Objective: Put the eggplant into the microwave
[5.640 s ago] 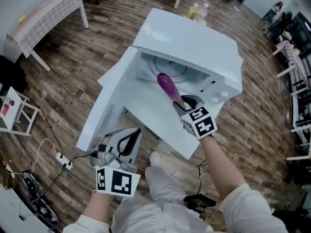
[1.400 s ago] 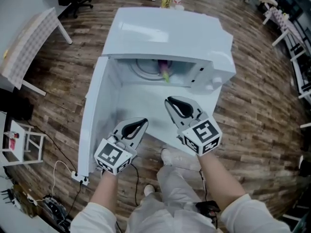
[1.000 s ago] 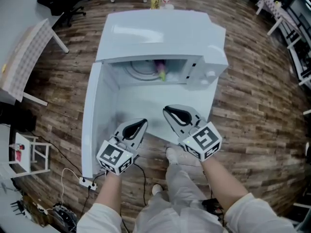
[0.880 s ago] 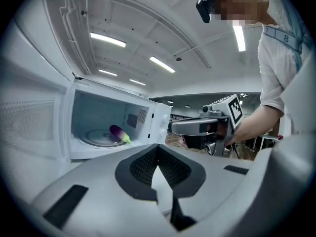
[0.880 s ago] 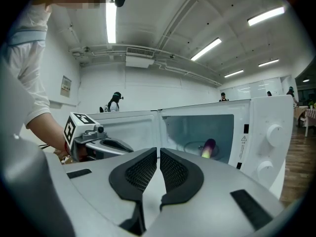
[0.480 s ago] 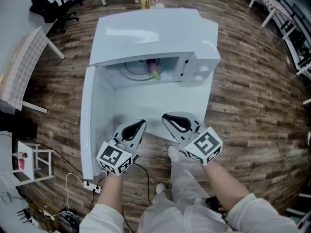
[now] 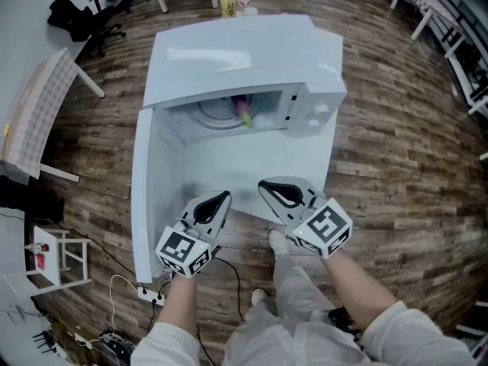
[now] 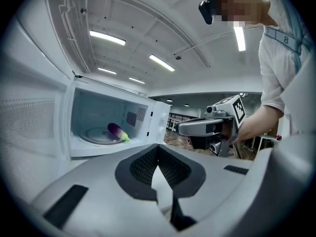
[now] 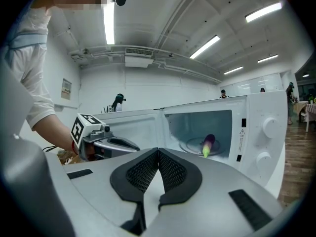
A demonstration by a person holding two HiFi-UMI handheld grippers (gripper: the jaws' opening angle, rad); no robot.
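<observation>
Where the glossy white microwave [image 7: 252,48] stood open, we logged a smooth purple eggplant [image 9: 209,143], green-tipped, on its round turntable [image 9: 191,146], clearest in the gripper views. The left gripper [image 7: 219,198] and right gripper [image 7: 267,183], both mesh-padded, were closed and empty.

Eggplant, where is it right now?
In the head view the eggplant lies inside the open microwave, on the glass turntable, toward its right side.

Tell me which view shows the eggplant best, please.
The left gripper view: the eggplant lies side-on inside the microwave, purple body and green end both clear. The right gripper view shows it foreshortened, green end forward. The head view shows only a sliver under the microwave's top.
</observation>
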